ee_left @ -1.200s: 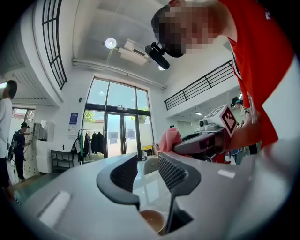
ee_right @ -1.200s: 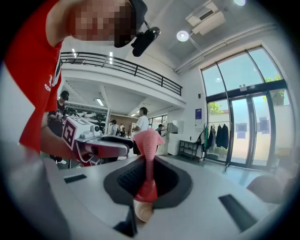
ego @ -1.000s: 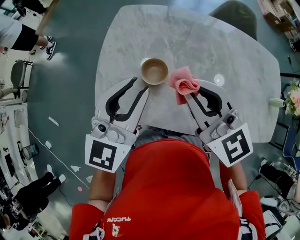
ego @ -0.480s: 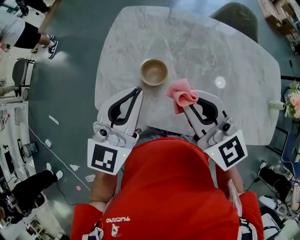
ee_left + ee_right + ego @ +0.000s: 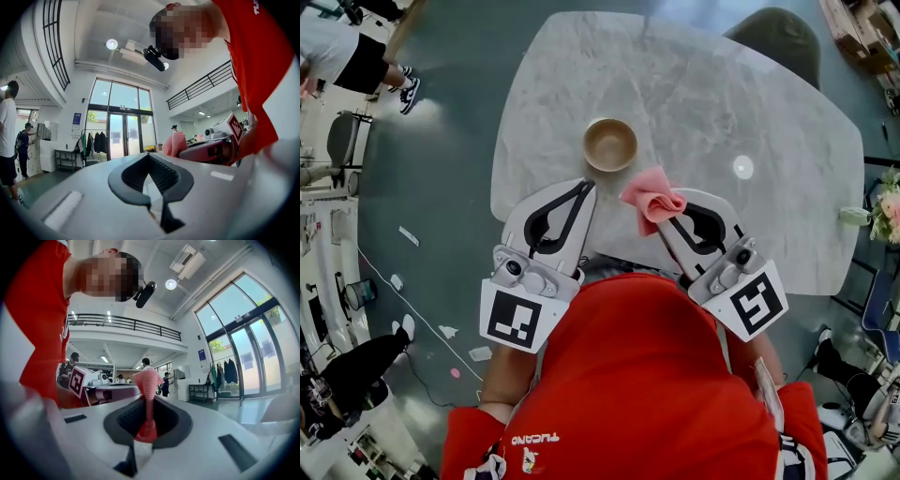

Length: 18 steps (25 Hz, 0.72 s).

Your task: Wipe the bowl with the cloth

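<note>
A tan bowl (image 5: 610, 144) stands upright and empty on the marble table (image 5: 703, 84), near its front left part. My left gripper (image 5: 591, 185) is shut with nothing between its jaws, its tips just in front of the bowl and apart from it. In the left gripper view the ribbed pads (image 5: 161, 174) meet at the tip. My right gripper (image 5: 661, 220) is shut on the pink cloth (image 5: 650, 198), which bunches up beyond the tips, in front and to the right of the bowl. In the right gripper view the cloth (image 5: 147, 383) stands pinched between the pads of my right gripper (image 5: 147, 404).
A small bright round spot (image 5: 743, 167) shows on the table to the right of the bowl. Flowers (image 5: 889, 202) stand at the table's right edge and a dark chair (image 5: 773, 33) at its far side. People stand on the floor at the left (image 5: 356, 56).
The left gripper's jaws closed on nothing. Both grippers drew back from the bowl toward the person, the right one carrying the cloth with it.
</note>
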Tool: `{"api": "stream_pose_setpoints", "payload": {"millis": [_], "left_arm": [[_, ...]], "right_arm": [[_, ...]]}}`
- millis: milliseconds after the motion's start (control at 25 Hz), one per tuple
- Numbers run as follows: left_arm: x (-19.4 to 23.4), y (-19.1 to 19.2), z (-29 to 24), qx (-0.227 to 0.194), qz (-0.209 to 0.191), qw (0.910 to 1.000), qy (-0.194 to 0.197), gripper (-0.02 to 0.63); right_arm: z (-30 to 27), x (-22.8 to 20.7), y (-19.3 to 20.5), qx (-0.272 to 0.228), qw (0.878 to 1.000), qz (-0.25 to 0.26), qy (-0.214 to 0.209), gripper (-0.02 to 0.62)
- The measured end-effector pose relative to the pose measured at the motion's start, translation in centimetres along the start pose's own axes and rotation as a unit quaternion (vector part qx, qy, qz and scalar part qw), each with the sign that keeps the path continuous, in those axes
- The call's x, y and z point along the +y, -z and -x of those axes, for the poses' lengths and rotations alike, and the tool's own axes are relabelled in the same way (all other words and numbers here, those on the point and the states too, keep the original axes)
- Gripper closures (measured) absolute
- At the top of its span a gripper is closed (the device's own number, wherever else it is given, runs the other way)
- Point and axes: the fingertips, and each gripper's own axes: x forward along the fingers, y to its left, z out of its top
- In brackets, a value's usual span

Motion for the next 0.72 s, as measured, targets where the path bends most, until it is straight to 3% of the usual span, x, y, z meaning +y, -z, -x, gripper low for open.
{"api": "stream_pose_setpoints", "payload": {"millis": [720], "left_arm": [[0.2,1.1,0.6,0.01,0.003,0.9999,-0.001,0.601]], "right_arm": [[-0.7,0.4,0.3,0.001,1.0,0.006,-0.014,0.574]]}}
